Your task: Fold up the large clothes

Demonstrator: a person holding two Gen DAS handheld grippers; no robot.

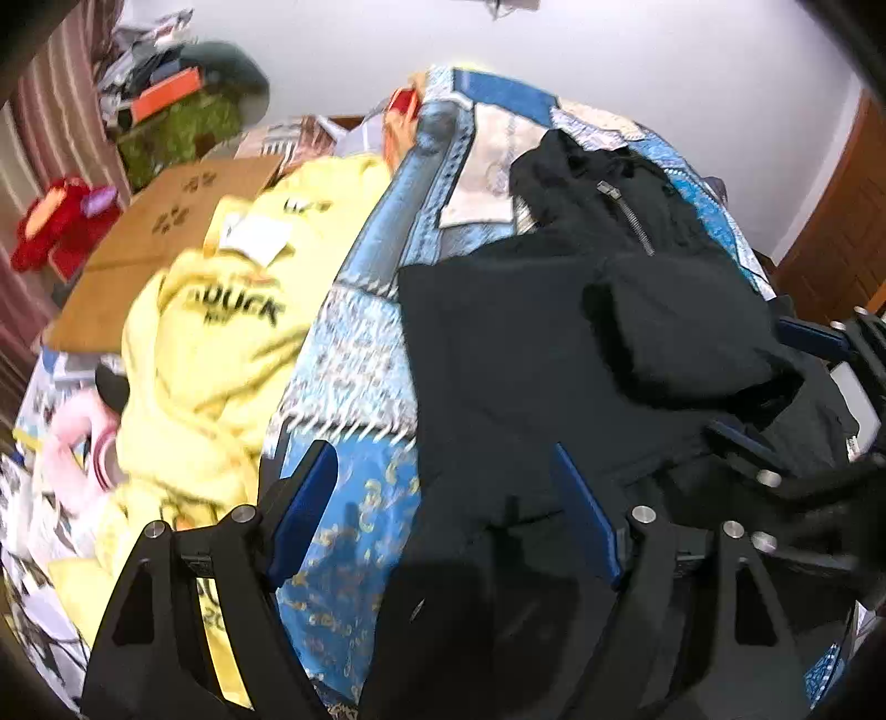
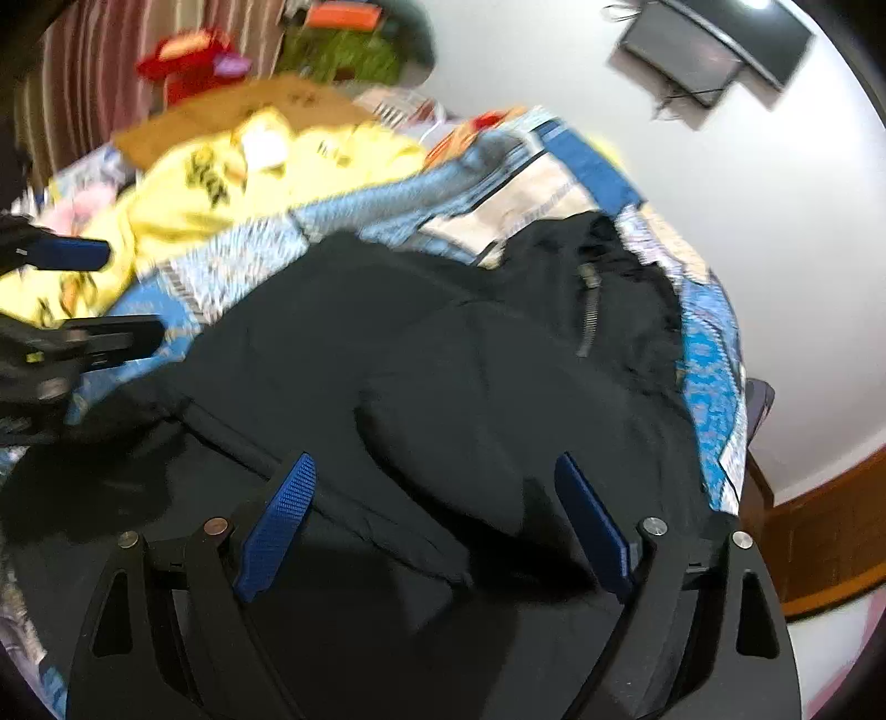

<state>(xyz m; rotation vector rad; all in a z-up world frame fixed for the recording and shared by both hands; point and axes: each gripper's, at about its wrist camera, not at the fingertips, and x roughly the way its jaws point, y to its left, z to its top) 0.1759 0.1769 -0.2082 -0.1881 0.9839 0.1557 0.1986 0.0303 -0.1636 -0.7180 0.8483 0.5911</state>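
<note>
Two claws hang over the bed, both tilted down at the dark clothing. The left claw [image 1: 443, 498] stands wide, nothing between its blue pads [image 1: 302, 509]; one pad sits over the blue patterned bedspread [image 1: 365, 354], the other over the edge of the black garment [image 1: 526, 360]. The right claw [image 2: 437, 509] is likewise spread wide, its blue fingers [image 2: 277, 526] apart over black cloth and pressing on nothing. In the left wrist view the right claw shows at the right edge, above the garment's near corner; in the right wrist view the left claw shows at the left edge, between the yellow and the black cloth.

The black garment lies spread across the middle of the bed, a folded part heaped on top of it and a metal zip [image 2: 590, 315] showing near its far end. Just beside it, to the left in both views, a yellow garment [image 1: 216, 343] with black lettering lies crumpled, a white tag [image 1: 255, 238] on its upper part. Beyond the yellow one a flat brown cardboard sheet [image 1: 166, 232] rests, and past that a red plush toy [image 1: 61, 221] against striped curtains [image 1: 44, 127]. Something pink [image 1: 72, 443] lies at the bed's left edge; blur hides what it is. A dark screen [image 2: 714, 50] hangs on the white wall, and brown wood [image 2: 830, 526] borders the right side.
</note>
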